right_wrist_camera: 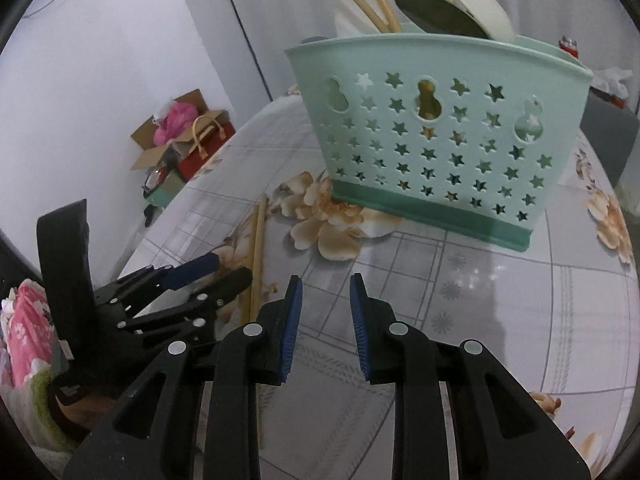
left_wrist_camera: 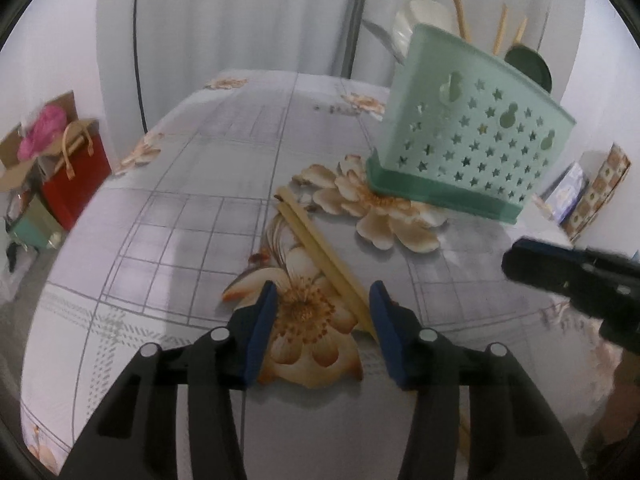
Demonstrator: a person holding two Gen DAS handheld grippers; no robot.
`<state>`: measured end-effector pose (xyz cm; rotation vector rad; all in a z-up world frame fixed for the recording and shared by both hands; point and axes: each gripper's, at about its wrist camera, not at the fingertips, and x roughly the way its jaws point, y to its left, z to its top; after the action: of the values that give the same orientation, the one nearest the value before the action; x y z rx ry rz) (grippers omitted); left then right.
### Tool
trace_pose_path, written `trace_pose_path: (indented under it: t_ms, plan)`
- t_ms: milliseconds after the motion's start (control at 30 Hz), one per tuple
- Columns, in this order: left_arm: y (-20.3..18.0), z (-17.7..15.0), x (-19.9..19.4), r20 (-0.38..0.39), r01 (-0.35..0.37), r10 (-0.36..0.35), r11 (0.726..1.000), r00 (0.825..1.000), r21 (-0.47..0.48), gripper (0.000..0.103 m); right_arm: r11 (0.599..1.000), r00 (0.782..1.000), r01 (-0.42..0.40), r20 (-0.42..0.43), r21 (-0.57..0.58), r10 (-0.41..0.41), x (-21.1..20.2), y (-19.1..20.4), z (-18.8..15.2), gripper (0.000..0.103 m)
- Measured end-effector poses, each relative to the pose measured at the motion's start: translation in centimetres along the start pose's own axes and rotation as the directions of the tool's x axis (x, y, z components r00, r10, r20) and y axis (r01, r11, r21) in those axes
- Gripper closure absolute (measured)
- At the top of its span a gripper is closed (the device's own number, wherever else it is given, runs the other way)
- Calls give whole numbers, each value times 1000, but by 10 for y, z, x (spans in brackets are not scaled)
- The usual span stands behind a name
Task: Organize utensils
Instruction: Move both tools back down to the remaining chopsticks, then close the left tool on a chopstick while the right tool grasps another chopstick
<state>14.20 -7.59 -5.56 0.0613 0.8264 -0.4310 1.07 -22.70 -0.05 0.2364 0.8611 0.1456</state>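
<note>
On desk [left_wrist_camera: 192,184]: chopsticks [left_wrist_camera: 320,256] between my left tool's [left_wrist_camera: 322,300] parted jaws, untouched; right tool [right_wrist_camera: 325,286] narrowly apart, empty; basket [right_wrist_camera: 432,140] behind.

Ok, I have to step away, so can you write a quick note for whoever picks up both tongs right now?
Left tongs: open, low over the tablecloth, straddling the near end of the loose chopsticks; pads not pressing on them.
Right tongs: open, empty, aimed at bare cloth in front of the green basket.
Done: the basket stands upright and already holds several chopsticks and spoons.
Left: grip the loose pair, lift it, drop it into the basket. No other stray utensils show on the table.
</note>
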Motion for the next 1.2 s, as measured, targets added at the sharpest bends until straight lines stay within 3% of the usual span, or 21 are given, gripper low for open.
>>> trace_pose_path:
  t_ms: [133,333,400,700,767,933,1200]
  plan:
    - [-3,-2,1,7,-23,23,999,1000,33,59,1000,1000,-2,0,8,2,2,-3,1,78]
    - [-9,-5,4,14,-81,80,991,997,108,71,1000,1000,3,-27,-2,-3,10,-5,0,78]
    - [-5,-6,-1,13,-84,83,990,996,113,78,1000,999,-5,-35,-5,5,13,-3,0,78]
    - [18,-6,-9,-18,-131,133,987,991,95,91,995,991,-67,-124,-79,57,33,19,-9,76]
    - [21,-6,-10,-24,-136,138,987,990,86,92,993,985,-79,-160,-91,64,40,24,-12,72]
    - [29,-7,-12,-34,-146,149,987,988,67,94,988,978,-76,-202,-137,48,51,34,-19,71]
    - [30,-6,-12,-35,-145,148,987,988,62,94,973,983,-17,-183,-230,-26,54,46,-23,71]
